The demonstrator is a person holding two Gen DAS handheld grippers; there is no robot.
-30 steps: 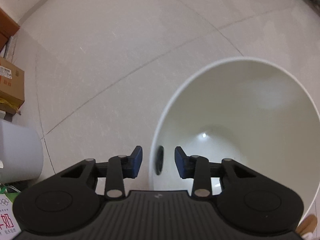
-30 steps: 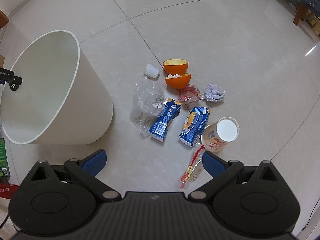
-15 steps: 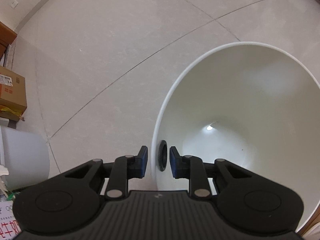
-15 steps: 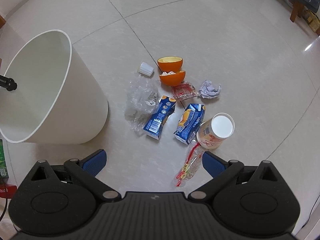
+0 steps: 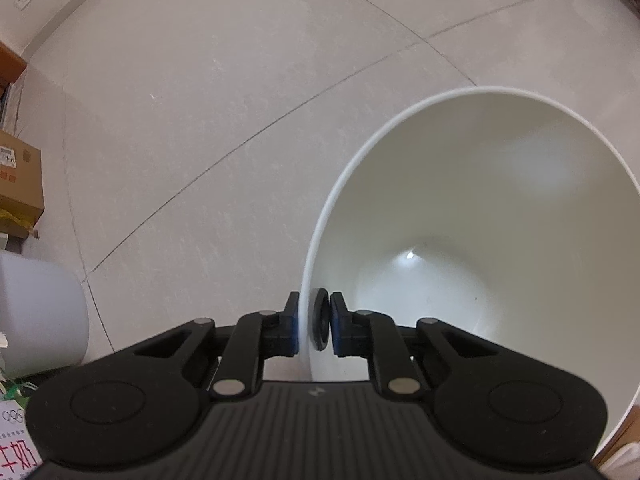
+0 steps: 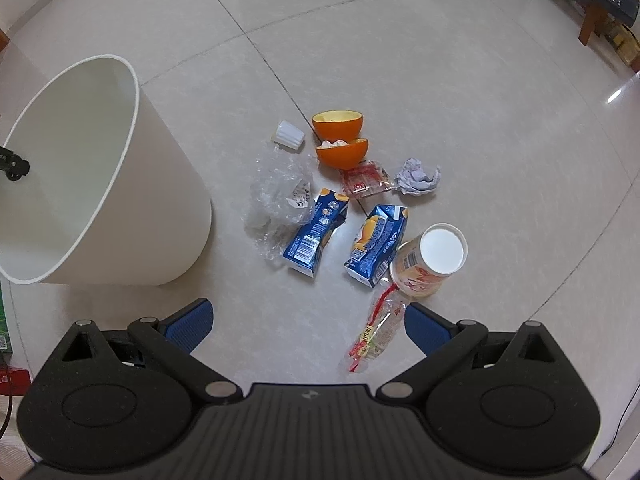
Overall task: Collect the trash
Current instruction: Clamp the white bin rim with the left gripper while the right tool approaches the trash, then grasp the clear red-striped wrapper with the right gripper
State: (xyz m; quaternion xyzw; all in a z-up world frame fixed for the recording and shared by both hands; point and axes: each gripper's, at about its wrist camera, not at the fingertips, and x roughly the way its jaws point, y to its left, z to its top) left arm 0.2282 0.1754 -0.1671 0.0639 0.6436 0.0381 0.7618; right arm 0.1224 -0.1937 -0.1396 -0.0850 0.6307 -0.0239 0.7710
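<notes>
Two grippers are in your hands. Your left gripper [image 5: 314, 326] is clamped on the near rim of the white bin [image 5: 500, 208], one finger outside the wall and one inside against a black disc fitted there. The bin is tilted, its opening facing the left wrist camera, and nothing shows inside it. Your right gripper [image 6: 307, 322] is spread wide and holds nothing; it hangs above the tiled floor [image 6: 440, 80].

Trash lies on the floor to the right of the bin:
- two orange peel halves [image 6: 340, 136], touching
- a small white ribbed cup [image 6: 288, 135] on its side, just left of them
- crumpled clear plastic [image 6: 278, 196]
- two blue juice cartons [image 6: 316, 232], lying flat
- a red wrapper [image 6: 366, 178]
- a crumpled paper ball [image 6: 418, 176]
- a paper cup [image 6: 430, 258] with a white interior, against the right carton
- a clear wrapper with red print [image 6: 374, 334], nearest your right gripper, between its fingertips in view.
</notes>
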